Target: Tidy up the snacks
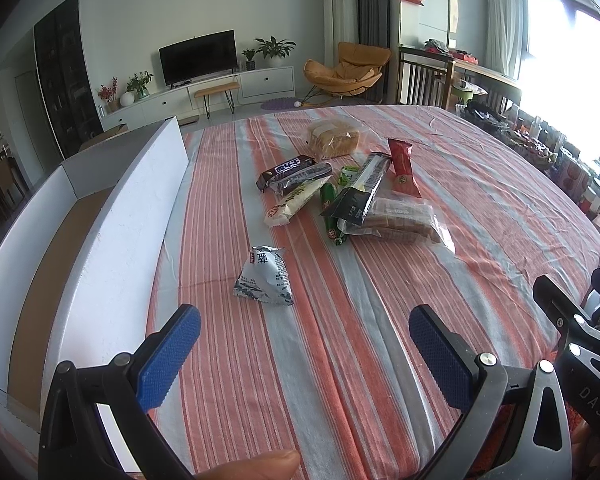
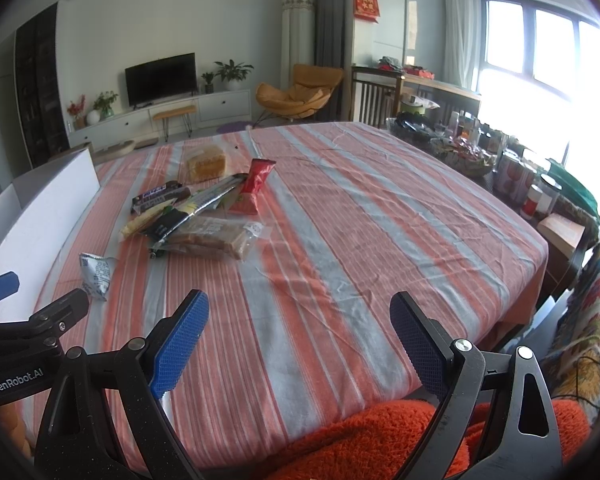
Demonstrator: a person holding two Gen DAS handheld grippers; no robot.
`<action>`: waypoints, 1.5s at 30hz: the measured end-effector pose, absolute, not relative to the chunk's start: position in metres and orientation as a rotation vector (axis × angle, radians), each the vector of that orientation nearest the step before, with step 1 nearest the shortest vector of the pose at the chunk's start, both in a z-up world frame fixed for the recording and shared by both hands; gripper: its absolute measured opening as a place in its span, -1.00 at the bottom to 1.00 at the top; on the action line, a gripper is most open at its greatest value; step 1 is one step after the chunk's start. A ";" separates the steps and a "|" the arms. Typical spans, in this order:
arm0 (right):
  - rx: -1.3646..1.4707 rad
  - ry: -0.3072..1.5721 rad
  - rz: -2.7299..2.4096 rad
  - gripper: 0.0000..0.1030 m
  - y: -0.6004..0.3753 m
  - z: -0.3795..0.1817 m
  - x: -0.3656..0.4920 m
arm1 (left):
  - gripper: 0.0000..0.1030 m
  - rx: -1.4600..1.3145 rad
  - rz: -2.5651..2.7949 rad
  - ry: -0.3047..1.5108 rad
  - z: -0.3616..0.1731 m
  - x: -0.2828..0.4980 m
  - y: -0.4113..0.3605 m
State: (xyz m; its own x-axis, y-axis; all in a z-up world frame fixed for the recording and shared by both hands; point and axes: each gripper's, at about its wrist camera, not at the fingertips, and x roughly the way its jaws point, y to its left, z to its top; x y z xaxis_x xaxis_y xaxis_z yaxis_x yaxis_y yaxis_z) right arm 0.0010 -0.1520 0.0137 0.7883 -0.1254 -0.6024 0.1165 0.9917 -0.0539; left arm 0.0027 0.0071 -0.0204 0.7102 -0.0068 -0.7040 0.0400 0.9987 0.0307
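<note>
A heap of snack packets lies mid-table on the striped cloth: a red packet (image 1: 403, 168), a black-and-white bar (image 1: 362, 190), a dark chocolate bar (image 1: 286, 170), a clear bag of brown cakes (image 1: 402, 220) and bagged bread (image 1: 334, 138). A small silver-white packet (image 1: 265, 277) lies apart, nearer me, just ahead of my left gripper (image 1: 305, 354), which is open and empty. A white cardboard box (image 1: 112, 248) stands open along the left. My right gripper (image 2: 299, 344) is open and empty near the front edge, well short of the heap (image 2: 204, 216).
The striped tablecloth (image 2: 360, 220) covers a wide table. Jars, bowls and boxes (image 2: 512, 176) crowd its far right edge. An orange fuzzy fabric (image 2: 372, 440) sits at the front edge. A patterned chair (image 2: 588, 320) stands on the right.
</note>
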 end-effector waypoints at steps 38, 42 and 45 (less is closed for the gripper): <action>-0.006 0.660 -0.130 0.83 -0.153 0.013 0.002 | 1.00 0.037 -0.027 0.802 -0.024 0.005 0.009; -0.002 0.663 -0.130 0.83 -0.152 0.013 0.002 | 1.00 0.035 -0.025 0.804 -0.026 0.005 0.010; 0.002 0.667 -0.130 0.83 -0.149 0.012 -0.001 | 1.00 0.035 -0.026 0.805 -0.026 0.005 0.010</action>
